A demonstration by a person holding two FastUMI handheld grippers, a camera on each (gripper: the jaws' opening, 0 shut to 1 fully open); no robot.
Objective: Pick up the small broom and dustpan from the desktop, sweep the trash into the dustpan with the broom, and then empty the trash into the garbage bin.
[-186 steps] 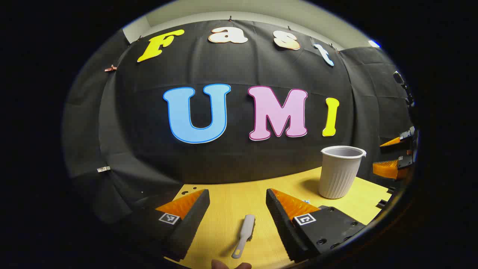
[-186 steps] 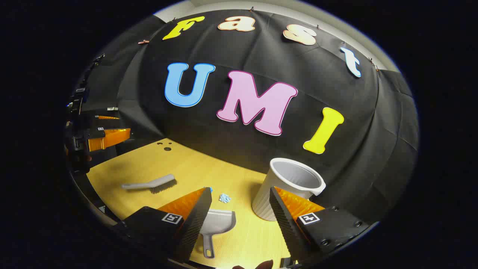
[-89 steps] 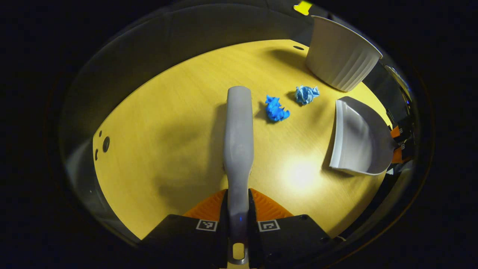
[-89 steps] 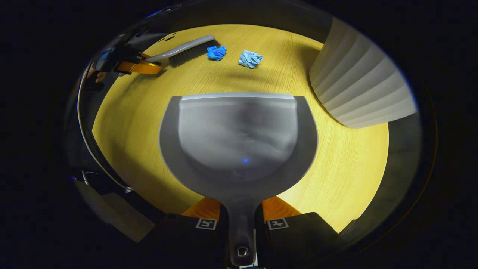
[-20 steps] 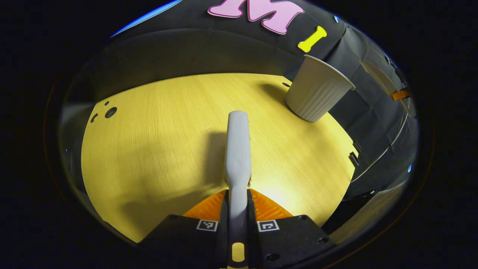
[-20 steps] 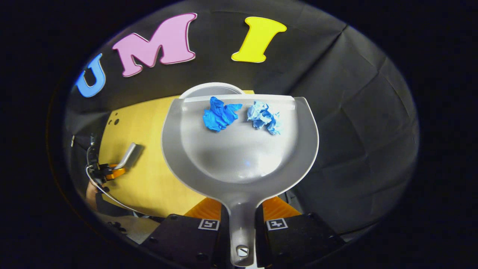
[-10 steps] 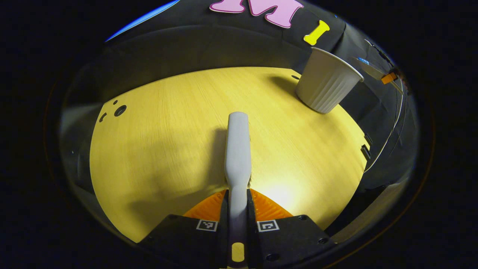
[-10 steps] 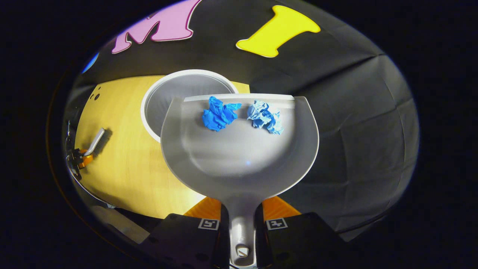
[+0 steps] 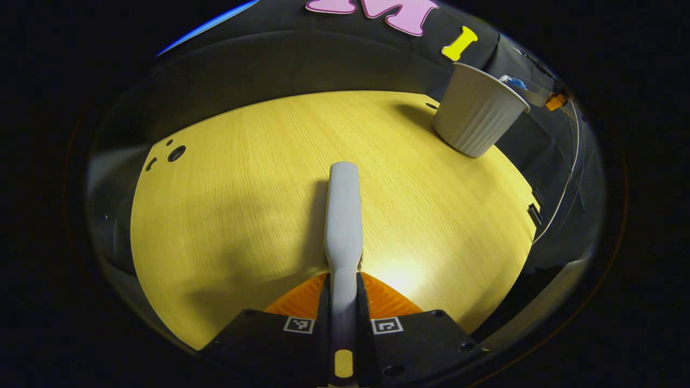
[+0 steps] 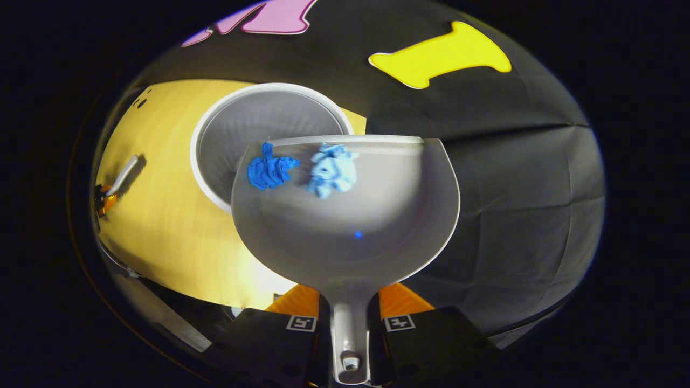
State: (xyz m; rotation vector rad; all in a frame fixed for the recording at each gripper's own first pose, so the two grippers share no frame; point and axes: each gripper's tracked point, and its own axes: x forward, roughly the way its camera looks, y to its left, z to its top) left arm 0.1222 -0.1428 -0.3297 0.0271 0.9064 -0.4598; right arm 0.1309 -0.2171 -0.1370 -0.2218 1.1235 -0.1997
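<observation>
My left gripper is shut on the handle of the small grey broom, which points forward low over the wooden desktop. My right gripper is shut on the handle of the grey dustpan, held in the air with its front lip over the rim of the white ribbed garbage bin. A dark blue paper ball and a light blue paper ball lie near the pan's front left edge. In the left gripper view the bin stands at the far right with the dustpan above it.
The desktop has small holes at its far left corner. Black cloth walls close in behind the bin and on both sides. The broom and left gripper appear small at the far left of the right gripper view.
The dustpan has come further over the bin and tipped; both paper balls have slid left toward its front lip. The broom stays nearly still in the left gripper.
</observation>
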